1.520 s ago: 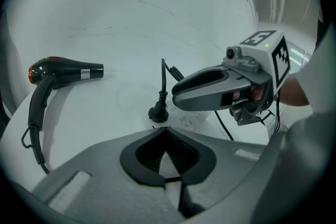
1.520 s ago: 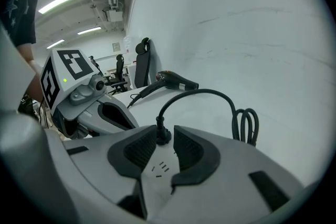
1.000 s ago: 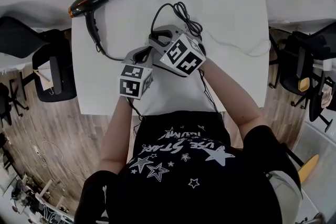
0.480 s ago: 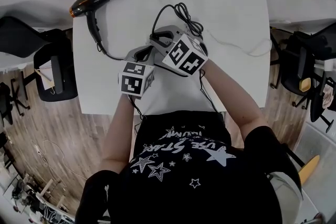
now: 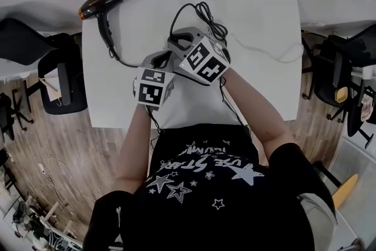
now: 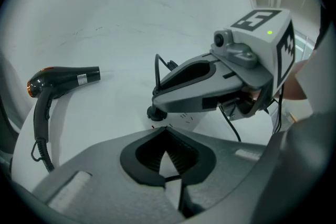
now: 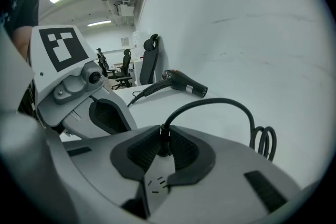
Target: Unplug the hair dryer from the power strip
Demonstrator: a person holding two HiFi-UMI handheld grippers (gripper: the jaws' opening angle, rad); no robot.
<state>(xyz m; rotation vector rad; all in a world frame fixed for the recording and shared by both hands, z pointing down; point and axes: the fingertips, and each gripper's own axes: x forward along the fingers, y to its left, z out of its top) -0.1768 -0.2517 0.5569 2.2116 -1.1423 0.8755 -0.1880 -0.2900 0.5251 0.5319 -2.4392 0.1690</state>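
Observation:
A black hair dryer (image 5: 108,0) (image 6: 63,78) (image 7: 181,81) lies at the far left of the white table (image 5: 258,9). Its black cord (image 7: 220,105) loops over to a black plug (image 7: 161,145) (image 6: 154,112) seated in a white power strip (image 6: 185,119). My right gripper (image 7: 160,134) (image 5: 171,44) (image 6: 156,107) is shut on that plug, with a pad on each side. My left gripper (image 6: 165,131) (image 5: 160,57), just to its left, has its tips together, with the strip's near end and a black cable between the pads. In the head view both grippers hide the strip.
Spare black cord (image 5: 205,14) (image 7: 262,141) is coiled beyond the grippers. A thin white cable (image 5: 282,59) runs off the table's right side. Black chairs stand at the left (image 5: 59,67) and right (image 5: 335,73) of the table. The person's body is at the near edge.

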